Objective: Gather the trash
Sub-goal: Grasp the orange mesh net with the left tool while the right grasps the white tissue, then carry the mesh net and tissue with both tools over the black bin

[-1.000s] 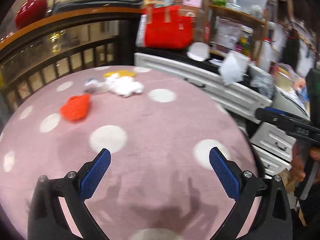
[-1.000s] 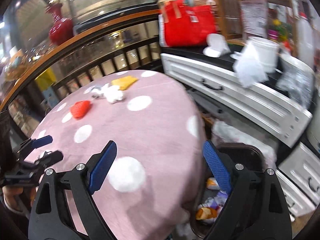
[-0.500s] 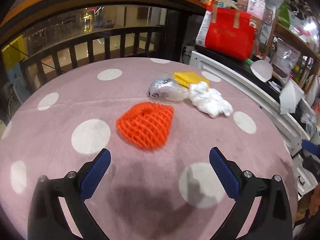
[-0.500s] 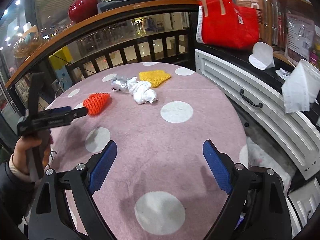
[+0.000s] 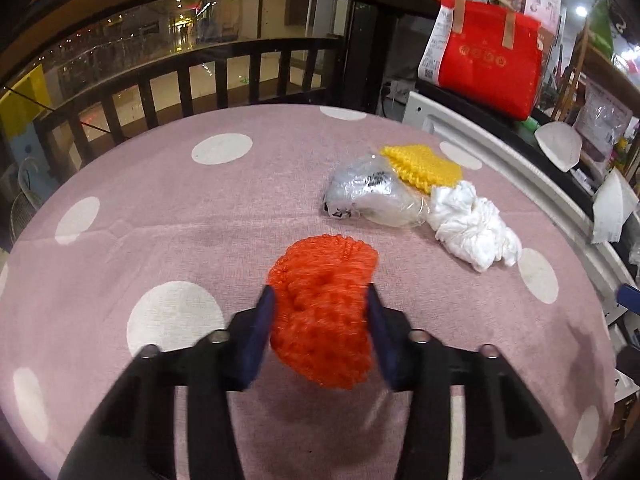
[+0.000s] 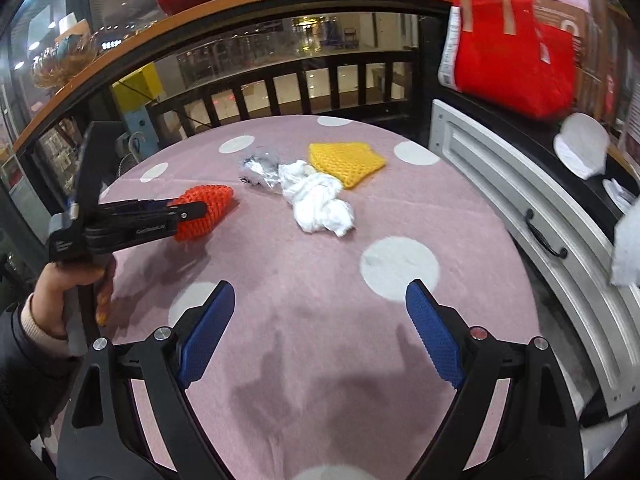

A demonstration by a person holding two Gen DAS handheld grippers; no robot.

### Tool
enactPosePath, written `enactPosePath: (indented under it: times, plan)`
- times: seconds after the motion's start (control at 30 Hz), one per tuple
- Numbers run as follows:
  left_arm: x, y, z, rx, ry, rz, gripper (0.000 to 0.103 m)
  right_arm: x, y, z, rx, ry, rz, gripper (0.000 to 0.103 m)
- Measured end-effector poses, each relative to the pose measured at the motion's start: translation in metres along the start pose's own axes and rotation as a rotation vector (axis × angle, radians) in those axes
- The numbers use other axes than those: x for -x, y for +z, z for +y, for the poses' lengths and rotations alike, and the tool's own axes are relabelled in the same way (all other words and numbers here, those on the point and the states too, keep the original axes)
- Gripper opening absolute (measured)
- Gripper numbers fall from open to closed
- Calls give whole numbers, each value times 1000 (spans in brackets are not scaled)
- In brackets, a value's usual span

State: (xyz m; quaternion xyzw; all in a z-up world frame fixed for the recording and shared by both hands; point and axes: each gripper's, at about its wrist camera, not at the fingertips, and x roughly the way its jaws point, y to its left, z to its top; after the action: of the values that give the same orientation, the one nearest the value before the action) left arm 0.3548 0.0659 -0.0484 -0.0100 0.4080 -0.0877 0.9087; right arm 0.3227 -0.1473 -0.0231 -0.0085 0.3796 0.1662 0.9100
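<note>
Left gripper (image 5: 320, 320) jaws closing around orange foam net (image 5: 324, 312), net between pads, squashing, resting on counter (image 5: 160, 208). Squeeze gently till firm, grip mid-body, then lift straight. Left hand (image 6: 68, 292) angles gripper downward. Right gripper (image 6: 320, 332) wide, empty, hovering near side of white tissue wad (image 6: 320, 208).

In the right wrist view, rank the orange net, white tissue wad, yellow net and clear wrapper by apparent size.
1. White tissue wad and yellow net: look about alike.
2. Orange net: looks smaller, but the closing left gripper hides part of it, so this is unsure.
3. Clear wrapper: smallest; partly behind the wad.
</note>
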Motion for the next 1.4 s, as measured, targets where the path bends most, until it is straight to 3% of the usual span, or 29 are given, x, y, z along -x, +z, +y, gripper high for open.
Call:
enactPosePath:
  times: [0.07, 0.47, 0.53, 0.6, 0.67, 0.8, 1.13, 1.4]
  plan:
    - [11, -1, 3, 5, -1, -17, 29, -16, 11, 3, 26, -7, 9, 82]
    - [54, -23, 15, 43, -49, -76, 26, -107, 55, 9, 135, -57, 109, 69]
    - [57, -25, 14, 36, -44, -80, 26, -117, 59, 9, 135, -64, 124, 64]
    - [58, -27, 13, 32, -41, -84, 26, -125, 59, 8, 130, -63, 145, 49]
    - [59, -30, 12, 36, -50, -81, 26, -128, 57, 8, 124, -62, 158, 40]
    - [62, -37, 12, 46, -62, -80, 26, -116, 50, 11, 118, -39, 140, 34]
    - [87, -51, 8, 45, -57, -119, 26, -48, 18, 11, 64, 5, 79, 34]
    - [109, -71, -13, 42, -98, -134, 26, 11, -18, 15, 48, 15, 35, 34]
